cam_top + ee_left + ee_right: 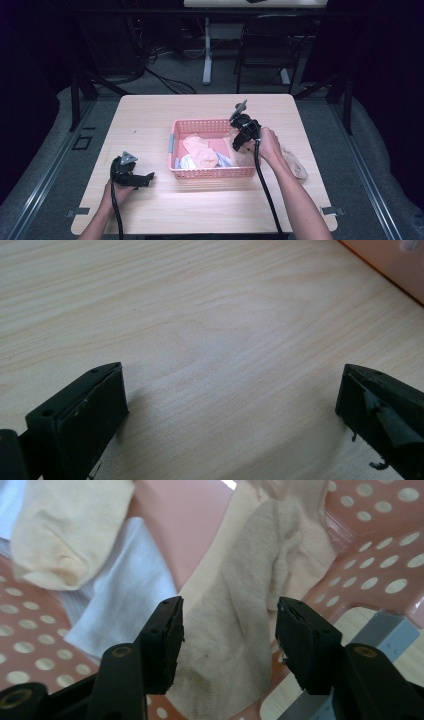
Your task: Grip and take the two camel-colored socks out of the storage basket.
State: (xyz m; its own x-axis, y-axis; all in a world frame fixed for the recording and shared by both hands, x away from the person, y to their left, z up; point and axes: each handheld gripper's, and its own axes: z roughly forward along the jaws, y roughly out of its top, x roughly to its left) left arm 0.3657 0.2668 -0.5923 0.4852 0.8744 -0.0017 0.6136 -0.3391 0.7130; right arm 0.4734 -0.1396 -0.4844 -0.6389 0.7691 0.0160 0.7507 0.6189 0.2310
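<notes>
Socks in the pink basket

Our right gripper (227,630), half-closed, straddles a beige sock (250,595) draped over the basket (212,172) wall; more socks (200,152) lie inside. Our left gripper (232,405) rests wide on the table (200,315).

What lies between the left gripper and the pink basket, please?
Bare wooden table separates the left gripper from the pink basket. The high view shows this, as does the left gripper view.

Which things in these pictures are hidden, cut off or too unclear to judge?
- High view: the right gripper and hand hide the pink basket's right wall.
- Right gripper view: whether the pads press the beige cloth between them is unclear; its lower end is cut off.
- Left gripper view: the basket corner is cut by the edge.
</notes>
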